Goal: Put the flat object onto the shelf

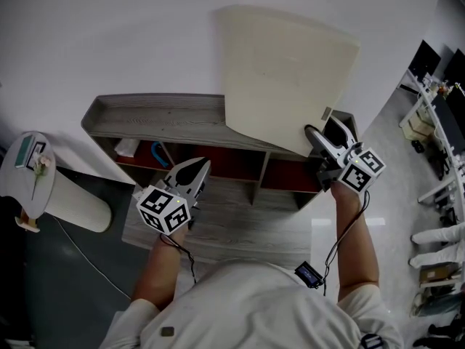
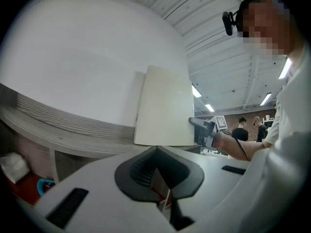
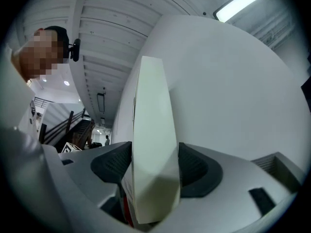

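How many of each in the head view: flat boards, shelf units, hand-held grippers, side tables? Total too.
flat board: 1
shelf unit: 1
hand-held grippers: 2, the left hand-held gripper and the right hand-held gripper
round side table: 1
Total: 5

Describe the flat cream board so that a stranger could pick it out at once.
Find the grey wooden shelf against the white wall. Over the right end of its top, a large cream board stands upright, its lower corner clamped in the right gripper. Nothing else there is so big, pale and flat.
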Motion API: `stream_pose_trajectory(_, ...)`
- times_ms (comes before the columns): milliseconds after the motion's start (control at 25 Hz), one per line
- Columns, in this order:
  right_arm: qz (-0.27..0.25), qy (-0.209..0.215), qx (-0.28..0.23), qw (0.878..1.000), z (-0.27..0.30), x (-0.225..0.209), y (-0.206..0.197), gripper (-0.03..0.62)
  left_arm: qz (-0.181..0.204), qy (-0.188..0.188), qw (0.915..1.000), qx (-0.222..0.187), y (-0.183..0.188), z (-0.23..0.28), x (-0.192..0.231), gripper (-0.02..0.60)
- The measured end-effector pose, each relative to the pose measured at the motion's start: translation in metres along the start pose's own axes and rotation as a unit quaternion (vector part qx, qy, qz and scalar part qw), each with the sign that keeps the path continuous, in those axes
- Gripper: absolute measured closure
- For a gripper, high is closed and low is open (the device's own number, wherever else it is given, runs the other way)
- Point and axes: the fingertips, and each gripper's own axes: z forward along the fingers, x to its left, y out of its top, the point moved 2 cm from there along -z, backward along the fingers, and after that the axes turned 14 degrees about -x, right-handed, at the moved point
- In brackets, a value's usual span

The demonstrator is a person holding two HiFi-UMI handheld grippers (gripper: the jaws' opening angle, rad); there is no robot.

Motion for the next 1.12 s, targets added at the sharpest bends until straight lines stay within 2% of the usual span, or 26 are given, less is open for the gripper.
stream_pose_trajectory(160, -0.032, -0.040, 0.011, 0.999, -0.002, -0.023, 0.006, 0.303, -0.003, -0.003, 1.0000, 0.001, -0.003, 0.008, -0.006, 0.566)
stream_pose_trajectory(360, -0.052, -0.065, 0.007, 0.996, -0.002, -0.038, 0.014, 0.304, -0.005, -0.005, 1.0000, 0.002, -0.006, 0.014, -0.011, 0.566)
stream_pose_trajectory(1120, -0.068, -0.059, 0.008, 0.996, -0.005, -0.035, 0.010, 0.309, -0.005, -0.001, 1.0000, 0.006, -0.015, 0.015, -0.019, 0.566)
